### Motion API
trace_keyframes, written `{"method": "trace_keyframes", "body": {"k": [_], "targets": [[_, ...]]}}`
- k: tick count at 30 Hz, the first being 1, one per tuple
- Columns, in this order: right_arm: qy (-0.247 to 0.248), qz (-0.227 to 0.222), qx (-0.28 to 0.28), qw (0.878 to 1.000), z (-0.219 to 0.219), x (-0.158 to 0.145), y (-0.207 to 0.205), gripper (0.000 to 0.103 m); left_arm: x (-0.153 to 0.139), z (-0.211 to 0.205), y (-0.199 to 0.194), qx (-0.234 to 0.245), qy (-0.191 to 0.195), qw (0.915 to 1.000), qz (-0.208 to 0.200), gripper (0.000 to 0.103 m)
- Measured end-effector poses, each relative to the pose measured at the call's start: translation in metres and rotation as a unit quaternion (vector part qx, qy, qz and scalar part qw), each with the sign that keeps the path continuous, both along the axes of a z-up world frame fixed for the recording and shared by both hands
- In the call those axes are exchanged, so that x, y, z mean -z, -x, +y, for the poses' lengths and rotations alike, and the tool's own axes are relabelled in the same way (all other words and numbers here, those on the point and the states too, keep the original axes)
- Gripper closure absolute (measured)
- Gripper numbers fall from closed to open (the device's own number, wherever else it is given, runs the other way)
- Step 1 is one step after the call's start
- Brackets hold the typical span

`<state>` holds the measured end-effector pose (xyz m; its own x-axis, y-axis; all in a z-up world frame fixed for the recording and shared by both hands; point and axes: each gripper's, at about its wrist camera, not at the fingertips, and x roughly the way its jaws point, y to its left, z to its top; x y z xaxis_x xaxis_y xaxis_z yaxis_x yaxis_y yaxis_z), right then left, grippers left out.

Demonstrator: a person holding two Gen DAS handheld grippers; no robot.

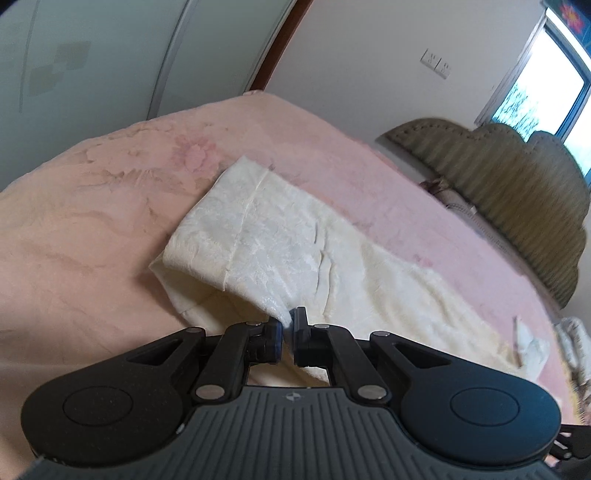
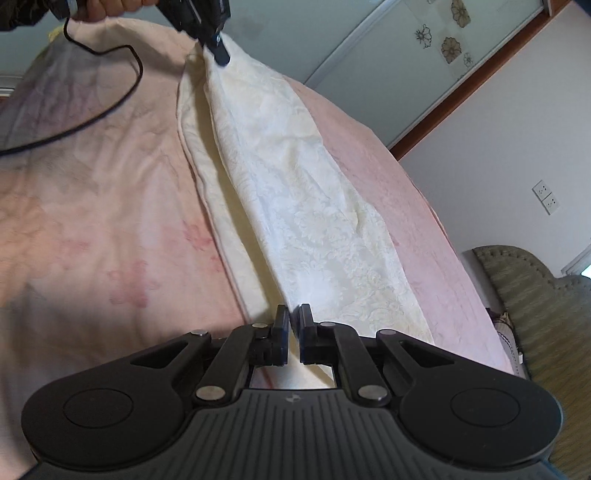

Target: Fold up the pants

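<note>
Cream patterned pants (image 1: 266, 254) lie on a pink bedspread (image 1: 92, 229), stretched out lengthways. My left gripper (image 1: 289, 320) is shut on a pinched edge of the cloth, which lifts toward its pads. In the right wrist view the pants (image 2: 295, 199) run from my right gripper (image 2: 294, 317), shut on the near end, up to the left gripper (image 2: 221, 55) at the far end. The cloth between the two is raised and pulled into a long fold over a lower layer. A hand (image 2: 107, 7) holds the left gripper at the top.
A black cable (image 2: 122, 92) trails across the bedspread from the left gripper. An olive padded headboard (image 1: 517, 195) bounds the bed on one side. Wardrobe doors (image 1: 92, 55), a wall with sockets (image 2: 546, 197) and a window (image 1: 546, 92) lie beyond.
</note>
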<state>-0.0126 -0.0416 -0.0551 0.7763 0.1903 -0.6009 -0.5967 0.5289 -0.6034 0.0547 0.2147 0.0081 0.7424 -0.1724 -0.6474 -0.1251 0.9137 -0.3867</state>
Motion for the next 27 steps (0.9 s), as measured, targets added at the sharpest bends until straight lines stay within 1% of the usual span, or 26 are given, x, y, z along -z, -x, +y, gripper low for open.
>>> {"method": "trace_keyframes", "body": {"k": [2, 4, 5, 6, 7, 9, 10, 11, 12, 13, 14, 15, 16, 17, 18, 19, 20, 22, 24, 26, 27], "targets": [[0.0, 0.009, -0.005, 1.0, 0.002, 0.005, 0.005, 0.098, 0.007, -0.005, -0.003, -0.006, -0.015, 0.9997, 0.02, 0.097], [0.007, 0.013, -0.01, 1.0, 0.005, 0.01, 0.009, 0.098, 0.008, -0.007, -0.001, -0.008, -0.025, 0.9995, 0.018, 0.096], [0.008, 0.011, -0.009, 1.0, 0.006, 0.012, 0.011, 0.098, 0.006, -0.009, 0.0, -0.008, -0.034, 0.9992, 0.018, 0.092], [0.001, 0.014, -0.005, 1.0, 0.005, 0.011, 0.011, 0.098, 0.004, -0.01, 0.0, -0.008, -0.044, 0.9988, 0.02, 0.082], [-0.012, 0.028, 0.002, 1.0, 0.003, 0.01, 0.009, 0.098, 0.001, -0.011, 0.001, -0.017, -0.055, 0.998, 0.025, 0.077], [-0.053, 0.042, 0.018, 0.998, -0.006, 0.007, 0.002, 0.097, -0.008, -0.013, 0.007, -0.032, -0.062, 0.9972, 0.028, 0.075], [-0.068, 0.043, 0.023, 0.996, -0.009, 0.007, 0.0, 0.097, -0.014, -0.016, 0.01, -0.032, -0.07, 0.9968, 0.023, 0.074], [-0.073, 0.038, 0.026, 0.996, -0.01, 0.007, 0.001, 0.097, -0.02, -0.02, 0.014, -0.033, -0.08, 0.9961, 0.016, 0.071], [-0.069, 0.029, 0.026, 0.997, -0.008, 0.008, 0.004, 0.097, -0.027, -0.026, 0.019, -0.035, -0.093, 0.995, 0.006, 0.069], [-0.059, 0.018, 0.025, 0.998, -0.007, 0.009, 0.008, 0.096, -0.033, -0.032, 0.023, -0.036, -0.106, 0.9937, -0.005, 0.062], [-0.049, 0.01, 0.022, 0.998, -0.006, 0.01, 0.013, 0.092, -0.039, -0.041, 0.026, -0.033, -0.123, 0.9917, -0.02, 0.058], [-0.051, 0.008, 0.018, 0.999, -0.007, 0.008, 0.017, 0.09, -0.046, -0.051, 0.029, -0.026, -0.139, 0.9893, -0.036, 0.057], [-0.068, 0.011, 0.018, 0.997, -0.013, 0.003, 0.022, 0.086, -0.051, -0.061, 0.03, -0.017, -0.151, 0.9871, -0.05, 0.054], [-0.097, 0.019, 0.024, 0.995, -0.023, -0.004, 0.023, 0.081, -0.055, -0.071, 0.03, -0.003, -0.159, 0.9852, -0.064, 0.051], [-0.129, 0.027, 0.035, 0.991, -0.035, -0.011, 0.025, 0.078, -0.057, -0.083, 0.028, 0.017, -0.164, 0.9832, -0.078, 0.048], [-0.158, 0.028, 0.048, 0.986, -0.049, -0.018, 0.027, 0.072, -0.058, -0.095, 0.025, 0.036, -0.166, 0.9814, -0.089, 0.041], [-0.186, 0.02, 0.071, 0.98, -0.067, -0.026, 0.028, 0.066, -0.057, -0.109, 0.022, 0.059, -0.167, 0.9796, -0.096, 0.038], [-0.222, -0.002, 0.139, 0.965, -0.105, -0.036, 0.028, 0.057, -0.051, -0.14, 0.012, 0.118, -0.157, 0.9757, -0.097, 0.038], [-0.244, -0.027, 0.22, 0.944, -0.146, -0.041, 0.025, 0.057, -0.042, -0.172, 0.003, 0.18, -0.142, 0.9686, -0.096, 0.038], [-0.263, -0.041, 0.297, 0.917, -0.191, -0.041, 0.021, 0.057, -0.031, -0.204, -0.001, 0.238, -0.137, 0.9574, -0.089, 0.038], [-0.268, -0.043, 0.329, 0.905, -0.211, -0.04, 0.018, 0.057, -0.024, -0.221, -0.002, 0.266, -0.136, 0.9502, -0.088, 0.038]]}}
